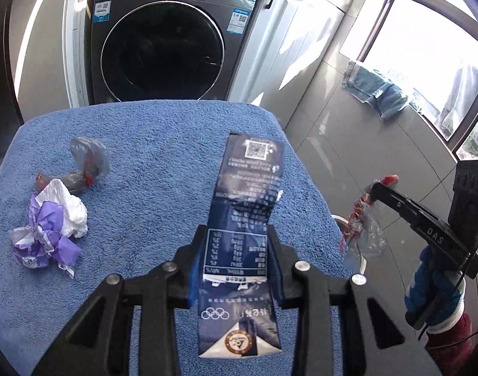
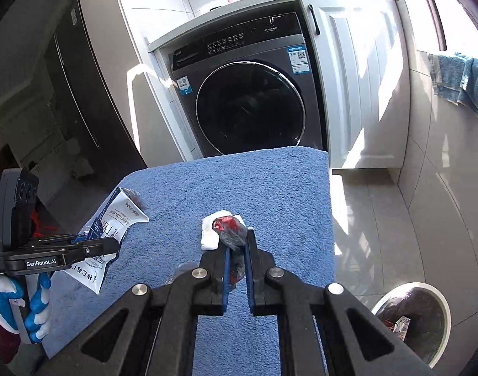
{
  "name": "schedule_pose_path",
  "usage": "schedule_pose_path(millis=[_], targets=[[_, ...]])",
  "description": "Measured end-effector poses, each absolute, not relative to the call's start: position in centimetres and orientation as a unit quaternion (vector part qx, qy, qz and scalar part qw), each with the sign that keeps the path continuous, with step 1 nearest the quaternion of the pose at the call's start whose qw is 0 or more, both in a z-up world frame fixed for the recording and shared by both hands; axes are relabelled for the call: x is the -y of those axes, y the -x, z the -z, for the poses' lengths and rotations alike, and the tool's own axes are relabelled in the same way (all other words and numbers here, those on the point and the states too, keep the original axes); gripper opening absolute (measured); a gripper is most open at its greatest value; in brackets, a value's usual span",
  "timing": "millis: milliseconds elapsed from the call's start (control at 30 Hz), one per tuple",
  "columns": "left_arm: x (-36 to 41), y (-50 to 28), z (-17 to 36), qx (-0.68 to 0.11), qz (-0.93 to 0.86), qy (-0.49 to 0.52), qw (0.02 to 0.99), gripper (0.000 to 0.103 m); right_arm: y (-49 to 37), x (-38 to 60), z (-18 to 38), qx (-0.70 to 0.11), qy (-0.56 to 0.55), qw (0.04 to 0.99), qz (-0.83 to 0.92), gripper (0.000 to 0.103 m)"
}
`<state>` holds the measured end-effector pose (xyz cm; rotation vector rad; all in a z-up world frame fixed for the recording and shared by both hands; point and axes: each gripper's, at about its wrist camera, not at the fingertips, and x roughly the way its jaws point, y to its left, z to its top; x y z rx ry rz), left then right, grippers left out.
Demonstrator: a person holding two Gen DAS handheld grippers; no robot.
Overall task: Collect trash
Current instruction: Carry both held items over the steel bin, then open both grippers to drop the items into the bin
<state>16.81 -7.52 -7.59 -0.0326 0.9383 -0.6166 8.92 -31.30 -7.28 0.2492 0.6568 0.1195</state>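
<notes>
The bin (image 2: 417, 319) beside the blue towel (image 2: 239, 181) holds wrappers. The left gripper (image 1: 236, 244) pinches a flat blue milk pouch (image 1: 245, 194); the right gripper (image 2: 237, 250) pinches a crinkly clear wrapper (image 2: 231, 228).

The carton (image 1: 239, 244) is navy with white print; the towel (image 1: 151, 144) blue; the crumpled wrapper (image 1: 47, 238) purple and white, possibly silver-lined.

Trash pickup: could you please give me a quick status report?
Left hand-held gripper shut on carton. Right hand-held gripper shut on wrapper. Two scraps left on towel. Bin unobstructed.
</notes>
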Motion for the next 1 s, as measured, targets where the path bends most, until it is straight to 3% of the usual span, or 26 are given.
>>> schedule_pose_path(millis=[433,767,833,900,1000], targets=[[31.8,-12.6,9.9,-0.476,0.434,-0.042,0.763,0.033,-0.7,47.6,11.7,-0.338,-0.149,0.918,0.147,0.009],[42.1,-12.6,16.2,-0.517,0.451,-0.031,0.727,0.034,-0.9,51.7,17.2,-0.364,-0.181,0.895,0.18,0.011],[43.0,-12.8,17.3,-0.528,0.45,-0.021,0.72,0.039,-0.7,52.5,17.9,-0.367,-0.188,0.892,0.185,0.023],[43.4,-13.0,17.7,-0.535,0.445,-0.007,0.718,0.054,-0.6,52.8,18.2,-0.368,-0.192,0.89,0.189,0.037],[43.4,-13.0,17.5,-0.538,0.446,0.008,0.715,0.055,-0.1,53.0,18.4,-0.368,-0.196,0.889,0.192,0.039]])
